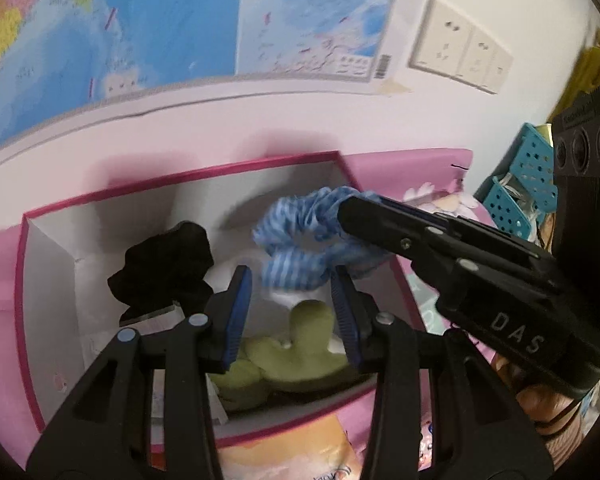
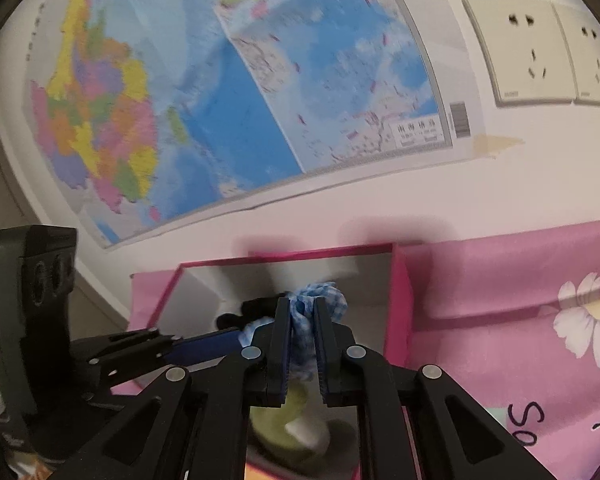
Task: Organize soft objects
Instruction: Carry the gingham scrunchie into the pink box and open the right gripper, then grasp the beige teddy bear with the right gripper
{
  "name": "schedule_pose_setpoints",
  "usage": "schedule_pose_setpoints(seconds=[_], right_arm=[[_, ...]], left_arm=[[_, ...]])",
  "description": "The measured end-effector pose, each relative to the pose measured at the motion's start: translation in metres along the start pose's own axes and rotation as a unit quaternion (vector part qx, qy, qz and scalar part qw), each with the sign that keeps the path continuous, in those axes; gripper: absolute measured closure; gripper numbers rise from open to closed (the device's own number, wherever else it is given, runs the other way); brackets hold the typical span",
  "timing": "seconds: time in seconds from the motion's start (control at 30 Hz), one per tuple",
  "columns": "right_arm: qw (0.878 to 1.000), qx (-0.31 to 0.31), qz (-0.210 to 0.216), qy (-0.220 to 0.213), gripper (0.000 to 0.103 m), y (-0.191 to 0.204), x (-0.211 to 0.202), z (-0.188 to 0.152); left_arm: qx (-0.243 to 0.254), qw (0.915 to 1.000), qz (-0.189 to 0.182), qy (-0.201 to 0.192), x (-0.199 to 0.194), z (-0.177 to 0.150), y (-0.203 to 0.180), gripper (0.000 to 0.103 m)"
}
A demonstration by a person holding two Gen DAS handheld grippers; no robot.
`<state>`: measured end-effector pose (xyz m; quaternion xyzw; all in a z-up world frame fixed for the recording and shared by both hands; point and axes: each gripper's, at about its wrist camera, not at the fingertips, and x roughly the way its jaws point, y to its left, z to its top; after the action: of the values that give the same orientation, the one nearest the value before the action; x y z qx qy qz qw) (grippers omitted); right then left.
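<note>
Only the left wrist view shows the black scrunchie (image 1: 164, 268) lying far left in the box (image 1: 24, 280). The left gripper (image 1: 296, 312) is released, empty. The blue scrunchie (image 2: 314, 312) hangs over the box, ring upright, grasped by the right gripper (image 2: 302, 340)

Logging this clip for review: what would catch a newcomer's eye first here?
A blue-and-white striped fabric scrunchie hangs from the right gripper over an open pink-rimmed cardboard box. Inside lie a black fabric scrunchie and a green plush toy. A colourful paper wall map fills the background.
</note>
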<state>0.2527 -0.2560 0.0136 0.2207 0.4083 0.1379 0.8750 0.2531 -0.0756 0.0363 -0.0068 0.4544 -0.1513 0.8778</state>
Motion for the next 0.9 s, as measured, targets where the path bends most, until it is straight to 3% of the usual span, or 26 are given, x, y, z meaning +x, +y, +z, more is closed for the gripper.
schedule_pose_setpoints(seconds=[0.2, 0.33, 0.47, 0.67, 0.9], right_arm=[[1.000, 0.006, -0.007, -0.005, 0.077, -0.004, -0.009, -0.008], [1.000, -0.003, 0.014, -0.015, 0.076, 0.000, -0.038, -0.018], [0.999, -0.020, 0.045, -0.017, 0.070, 0.011, -0.070, -0.030], [0.995, -0.056, 0.082, -0.004, 0.062, 0.029, -0.116, -0.068], [0.994, -0.066, 0.077, 0.043, 0.058, 0.033, -0.138, -0.126]], left_arm=[[0.003, 1.0000, 0.000, -0.004, -0.008, -0.009, -0.001, 0.059], [0.012, 0.9996, -0.014, -0.022, -0.025, -0.019, -0.003, 0.059], [0.034, 0.9975, -0.043, -0.044, -0.054, -0.042, -0.006, 0.058], [0.076, 0.9922, -0.073, -0.066, -0.093, -0.085, -0.017, 0.053], [0.115, 0.9878, -0.096, -0.043, -0.102, -0.141, -0.031, 0.053]])
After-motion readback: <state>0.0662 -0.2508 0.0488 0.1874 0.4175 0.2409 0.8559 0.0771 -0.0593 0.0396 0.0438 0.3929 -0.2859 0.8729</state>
